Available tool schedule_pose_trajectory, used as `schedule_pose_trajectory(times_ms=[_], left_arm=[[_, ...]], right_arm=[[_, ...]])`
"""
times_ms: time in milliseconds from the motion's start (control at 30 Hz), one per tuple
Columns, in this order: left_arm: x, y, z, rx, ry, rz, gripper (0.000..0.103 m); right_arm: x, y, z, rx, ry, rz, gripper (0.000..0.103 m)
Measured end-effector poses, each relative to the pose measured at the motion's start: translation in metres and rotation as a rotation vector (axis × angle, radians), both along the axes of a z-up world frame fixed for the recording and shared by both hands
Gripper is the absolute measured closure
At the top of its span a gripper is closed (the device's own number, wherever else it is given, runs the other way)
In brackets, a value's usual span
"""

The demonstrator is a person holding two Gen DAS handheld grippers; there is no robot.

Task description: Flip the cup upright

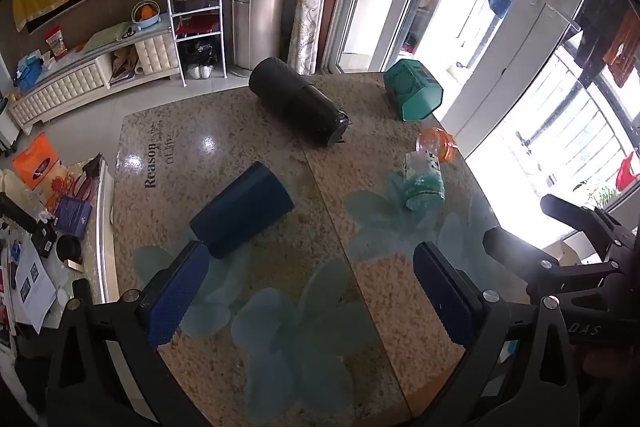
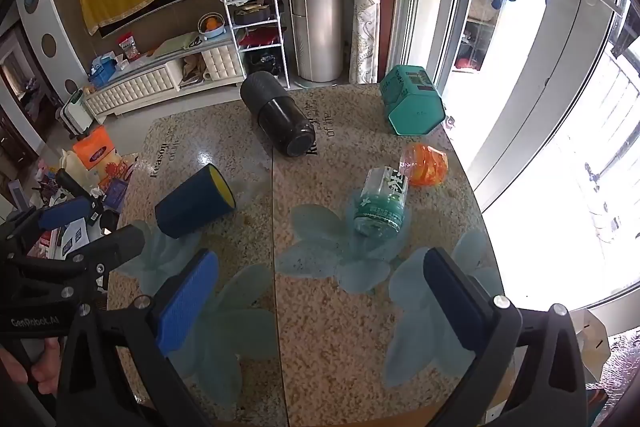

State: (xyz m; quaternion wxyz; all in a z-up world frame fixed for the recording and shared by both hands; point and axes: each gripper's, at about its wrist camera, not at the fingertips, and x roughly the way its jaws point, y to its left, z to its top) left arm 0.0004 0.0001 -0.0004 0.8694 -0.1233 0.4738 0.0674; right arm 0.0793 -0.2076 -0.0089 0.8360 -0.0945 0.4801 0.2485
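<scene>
A dark blue cup (image 1: pixel 242 209) with a yellow inside lies on its side on the speckled table (image 1: pixel 248 147); in the right wrist view the cup (image 2: pixel 196 201) shows its open mouth facing right. My left gripper (image 1: pixel 312 275) is open and empty, its left pad just short of the cup's base. My right gripper (image 2: pixel 320 287) is open and empty above the table's near part, to the right of the cup. The right gripper's black frame also shows in the left wrist view (image 1: pixel 560 255).
A black cylinder flask (image 1: pixel 298 107) lies on its side at the back. A teal hexagonal box (image 1: pixel 412 95), an orange ball-like object (image 1: pixel 436 145) and a green-labelled bottle (image 1: pixel 424 181) lie on the right. The table edges are near on the left and right.
</scene>
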Motion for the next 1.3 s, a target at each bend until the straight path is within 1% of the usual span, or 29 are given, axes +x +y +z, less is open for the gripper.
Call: schedule_pose_trajectory(times_ms=[167, 600, 1300], left_arm=[[-0.003, 0.0003, -0.0014, -0.004, -0.009, 0.007, 0.001], [0.001, -0.0021, 0.0, 0.005, 0.001, -0.003, 0.001], [-0.0006, 0.0033, 0.0053, -0.008, -0.014, -0.003, 0.001]], right_arm=[[0.0001, -0.0001, 0.0, 0.002, 0.006, 0.002, 0.0], [-0.0009, 0.0008, 0.001, 0.003, 0.005, 0.004, 0.0], [-0.0022, 0.0012, 0.0005, 0.001, 0.003, 0.002, 0.0]])
